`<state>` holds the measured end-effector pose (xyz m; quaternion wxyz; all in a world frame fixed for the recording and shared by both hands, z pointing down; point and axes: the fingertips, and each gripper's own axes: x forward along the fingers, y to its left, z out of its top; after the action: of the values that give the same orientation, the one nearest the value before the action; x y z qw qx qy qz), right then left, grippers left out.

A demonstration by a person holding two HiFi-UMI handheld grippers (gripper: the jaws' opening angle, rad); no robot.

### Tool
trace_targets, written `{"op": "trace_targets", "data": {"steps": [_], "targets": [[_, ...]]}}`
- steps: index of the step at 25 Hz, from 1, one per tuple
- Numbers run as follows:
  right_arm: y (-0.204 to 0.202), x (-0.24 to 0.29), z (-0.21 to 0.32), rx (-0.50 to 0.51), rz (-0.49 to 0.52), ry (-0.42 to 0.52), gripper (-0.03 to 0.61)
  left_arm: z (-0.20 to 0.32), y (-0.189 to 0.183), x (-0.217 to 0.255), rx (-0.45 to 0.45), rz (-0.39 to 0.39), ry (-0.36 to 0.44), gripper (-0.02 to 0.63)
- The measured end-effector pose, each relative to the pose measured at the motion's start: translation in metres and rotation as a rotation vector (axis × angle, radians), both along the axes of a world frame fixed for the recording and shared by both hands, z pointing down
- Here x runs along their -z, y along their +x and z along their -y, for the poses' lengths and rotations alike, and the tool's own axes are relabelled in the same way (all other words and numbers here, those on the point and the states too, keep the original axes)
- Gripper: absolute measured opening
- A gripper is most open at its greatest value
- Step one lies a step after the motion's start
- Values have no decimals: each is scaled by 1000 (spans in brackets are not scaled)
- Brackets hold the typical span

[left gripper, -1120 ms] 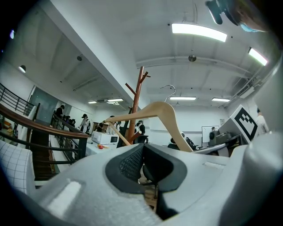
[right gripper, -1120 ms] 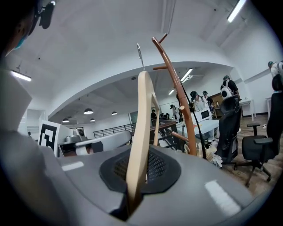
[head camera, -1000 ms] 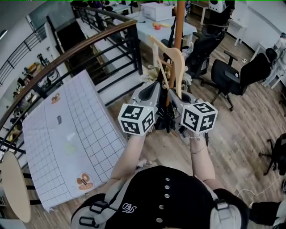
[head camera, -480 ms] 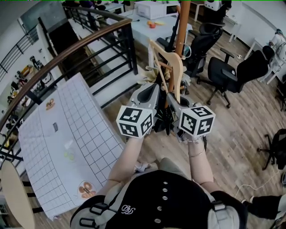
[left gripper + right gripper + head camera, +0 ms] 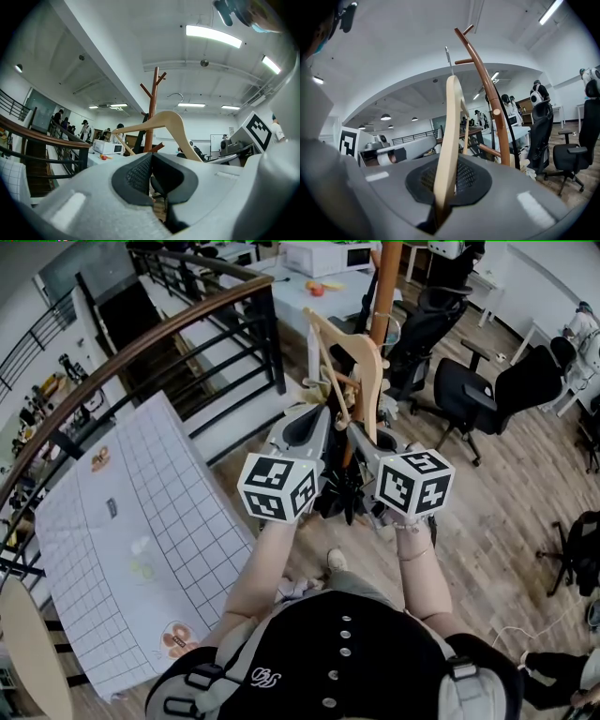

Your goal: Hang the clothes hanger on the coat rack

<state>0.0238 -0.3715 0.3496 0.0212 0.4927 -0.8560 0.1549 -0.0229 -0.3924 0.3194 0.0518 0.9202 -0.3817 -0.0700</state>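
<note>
The right gripper (image 5: 364, 435) is clamped tight on one arm of the wooden clothes hanger (image 5: 364, 371). It holds the hanger up in the air, standing tall. The left gripper (image 5: 319, 416) is just beside it. Its jaws are together at the tips, with nothing between them.

The brown coat rack (image 5: 382, 287) stands right behind the hanger, very near. In the right gripper view the hanger's metal hook (image 5: 448, 58) points up, next to the rack's pole (image 5: 492, 103), and is not on any branch yet. In the left gripper view the rack's top branches (image 5: 154, 86) fork just left of the hook (image 5: 176, 96).

A dark railing (image 5: 141, 348) runs along the left side. Black office chairs (image 5: 487, 395) stand to the right of the rack. The wooden floor (image 5: 506, 512) near them is open.
</note>
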Motion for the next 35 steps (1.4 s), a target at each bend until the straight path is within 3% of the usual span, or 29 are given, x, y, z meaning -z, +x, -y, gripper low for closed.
{"op": "trace_targets", "data": {"steps": [5,15,35], "targets": [[3,15,19,11,7,12,-2,16,3,14,14,2,26,-3],[5,70,59,56,168,36,-8,48,3,50,42,-15,88,-3],[5,139,134,129,139,113,-8,118,12,110,81,-35,218,-3]]}}
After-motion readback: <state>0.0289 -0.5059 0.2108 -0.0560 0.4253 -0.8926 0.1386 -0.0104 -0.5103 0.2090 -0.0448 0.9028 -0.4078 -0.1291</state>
